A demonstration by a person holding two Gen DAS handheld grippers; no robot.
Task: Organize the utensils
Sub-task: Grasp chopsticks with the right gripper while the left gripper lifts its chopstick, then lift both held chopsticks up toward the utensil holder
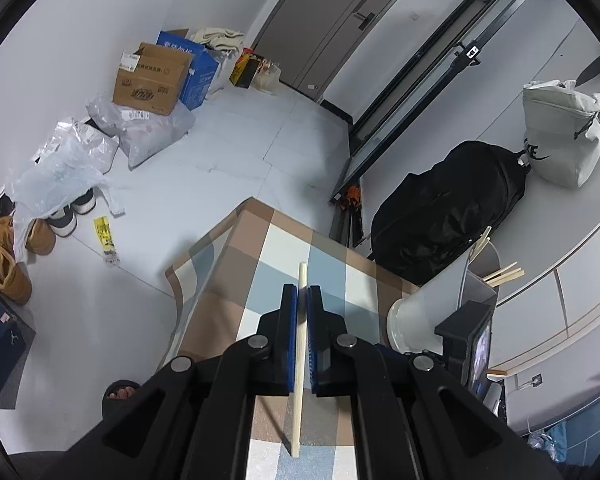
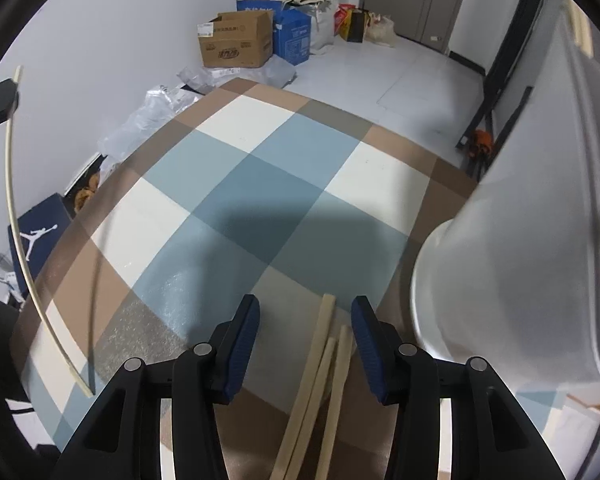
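Left tongs (image 1: 302, 292) clamped shut on a single chopstick (image 1: 300, 360), which runs lengthwise between the pads and sticks out past both ends, held above the checked tablecloth (image 1: 256, 276). Right tongs (image 2: 305, 312) partly open over three loose chopsticks (image 2: 320, 368) lying on the cloth; the sticks sit between the pads, nearer the right one, and neither pad presses on them. The white holder (image 2: 500, 264), already containing several chopsticks (image 1: 504, 272), stands just beside the right tongs. Likely faults: the three sticks lie splayed and partly crossed, so a closing grip may catch only one or two and flick the rest aside; the right jaw, so near the holder wall, may knock it; the long stick in the left tongs could pivot in its narrow grip or strike the holder rim on entry. The table's far edge and left edge fall straight to the floor, so a rolling stick may drop off. The middle of the cloth is bare, giving open room between the two tongs.
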